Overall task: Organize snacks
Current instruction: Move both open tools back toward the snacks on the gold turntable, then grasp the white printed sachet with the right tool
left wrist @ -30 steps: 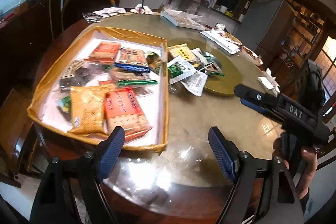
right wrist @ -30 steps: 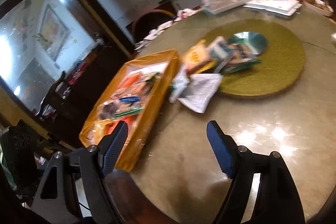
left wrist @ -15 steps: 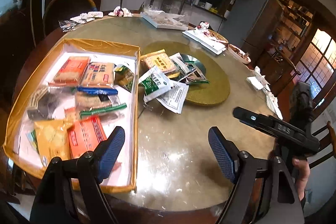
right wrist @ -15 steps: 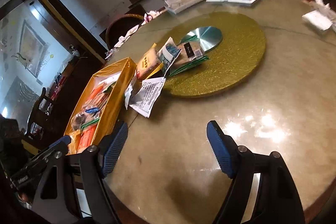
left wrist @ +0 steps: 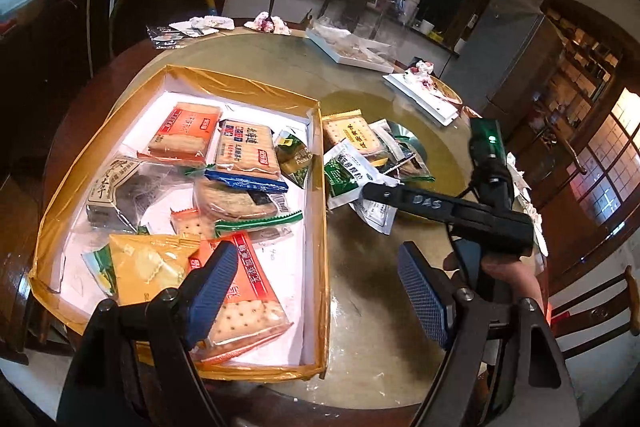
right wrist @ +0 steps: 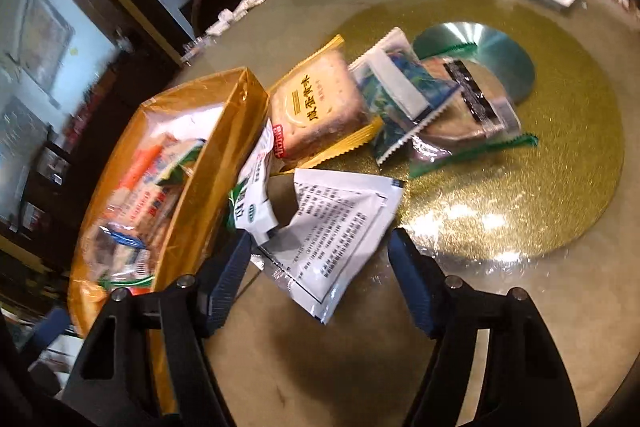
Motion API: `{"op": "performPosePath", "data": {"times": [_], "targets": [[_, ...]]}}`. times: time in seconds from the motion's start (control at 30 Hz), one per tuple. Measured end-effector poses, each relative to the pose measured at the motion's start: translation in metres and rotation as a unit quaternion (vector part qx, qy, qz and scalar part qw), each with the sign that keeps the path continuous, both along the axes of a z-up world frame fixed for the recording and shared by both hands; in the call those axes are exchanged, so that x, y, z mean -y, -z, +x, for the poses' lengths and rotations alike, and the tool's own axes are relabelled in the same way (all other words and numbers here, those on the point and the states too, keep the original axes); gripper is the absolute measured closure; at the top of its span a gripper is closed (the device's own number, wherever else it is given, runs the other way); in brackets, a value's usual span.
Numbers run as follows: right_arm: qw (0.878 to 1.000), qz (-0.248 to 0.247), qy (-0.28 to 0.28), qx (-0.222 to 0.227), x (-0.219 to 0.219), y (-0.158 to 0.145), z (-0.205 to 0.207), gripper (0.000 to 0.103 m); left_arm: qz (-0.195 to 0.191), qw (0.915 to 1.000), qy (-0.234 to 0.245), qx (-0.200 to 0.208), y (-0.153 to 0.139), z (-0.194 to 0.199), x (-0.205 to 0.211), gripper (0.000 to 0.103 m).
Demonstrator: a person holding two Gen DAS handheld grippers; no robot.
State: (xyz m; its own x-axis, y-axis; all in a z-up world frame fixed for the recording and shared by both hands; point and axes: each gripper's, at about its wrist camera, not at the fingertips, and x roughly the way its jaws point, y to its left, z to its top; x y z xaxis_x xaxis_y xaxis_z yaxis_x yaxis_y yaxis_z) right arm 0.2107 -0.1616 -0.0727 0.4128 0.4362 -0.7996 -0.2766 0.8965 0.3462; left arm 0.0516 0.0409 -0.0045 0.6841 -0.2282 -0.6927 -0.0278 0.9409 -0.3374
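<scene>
A gold-edged box (left wrist: 320, 227) with a white floor holds several snack packs. My left gripper (left wrist: 318, 291) hangs open above its near right corner, over an orange cracker pack (left wrist: 248, 291). Right of the box lies a loose pile: a white printed sachet (right wrist: 336, 227), a green-and-white sachet (right wrist: 252, 187), a yellow cracker pack (right wrist: 316, 103), a blue-green pack (right wrist: 400, 99) and a clear pack (right wrist: 468, 111). My right gripper (right wrist: 320, 283) points down at the white sachet. The sachet's near end lies between the closing jaws, and the pads do not press on it.
The loose packs partly rest on a gold glitter turntable (right wrist: 520, 187) with a silver disc (right wrist: 492, 59). White trays (left wrist: 352, 51) and tissue scraps (left wrist: 268, 21) sit at the far side of the round table. A chair (left wrist: 160, 7) stands behind the box.
My right gripper has dropped and moved in on the loose pile, so the white sachet now lies between its fingers, which stand slightly narrower. The left gripper shifted back over the box's corner.
</scene>
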Motion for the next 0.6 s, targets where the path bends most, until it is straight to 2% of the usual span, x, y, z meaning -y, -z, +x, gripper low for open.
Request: {"op": "performPosePath", "data": {"times": [0.07, 0.2, 0.23, 0.27, 0.33, 0.4, 0.47, 0.57, 0.6], "targets": [[0.999, -0.031, 0.003, 0.009, -0.011, 0.000, 0.000, 0.030, -0.003, 1.0000, -0.001, -0.004, 0.001, 0.003, 0.000, 0.021], [0.999, -0.051, -0.007, 0.015, -0.024, 0.000, 0.006, 0.028, -0.004, 1.0000, 0.004, -0.001, -0.001, 0.001, 0.003, 0.021], [0.998, -0.066, -0.009, 0.022, -0.026, 0.001, 0.006, 0.032, -0.001, 1.0000, 0.005, 0.001, -0.001, 0.000, 0.003, 0.021], [0.996, -0.082, -0.008, 0.030, -0.028, 0.001, 0.004, 0.042, 0.002, 1.0000, 0.006, 0.002, -0.002, -0.002, 0.004, 0.021], [0.993, -0.107, -0.004, 0.043, -0.026, 0.001, -0.001, 0.054, 0.009, 0.9999, 0.002, 0.003, -0.003, -0.004, 0.003, 0.021], [0.994, -0.097, -0.010, 0.044, -0.022, 0.000, -0.005, 0.060, 0.012, 0.9999, 0.000, 0.004, -0.005, -0.005, 0.002, 0.021], [0.995, -0.089, -0.012, 0.045, -0.012, 0.000, -0.016, 0.074, 0.017, 0.9998, -0.004, 0.004, -0.006, -0.005, 0.003, 0.021], [0.998, -0.053, -0.016, 0.040, 0.010, 0.001, -0.037, 0.091, 0.030, 0.9995, 0.004, 0.006, -0.007, 0.001, 0.009, 0.021], [0.998, -0.045, -0.016, 0.039, 0.015, 0.001, -0.043, 0.093, 0.038, 0.9993, 0.007, 0.004, -0.007, 0.005, 0.012, 0.021]]}}
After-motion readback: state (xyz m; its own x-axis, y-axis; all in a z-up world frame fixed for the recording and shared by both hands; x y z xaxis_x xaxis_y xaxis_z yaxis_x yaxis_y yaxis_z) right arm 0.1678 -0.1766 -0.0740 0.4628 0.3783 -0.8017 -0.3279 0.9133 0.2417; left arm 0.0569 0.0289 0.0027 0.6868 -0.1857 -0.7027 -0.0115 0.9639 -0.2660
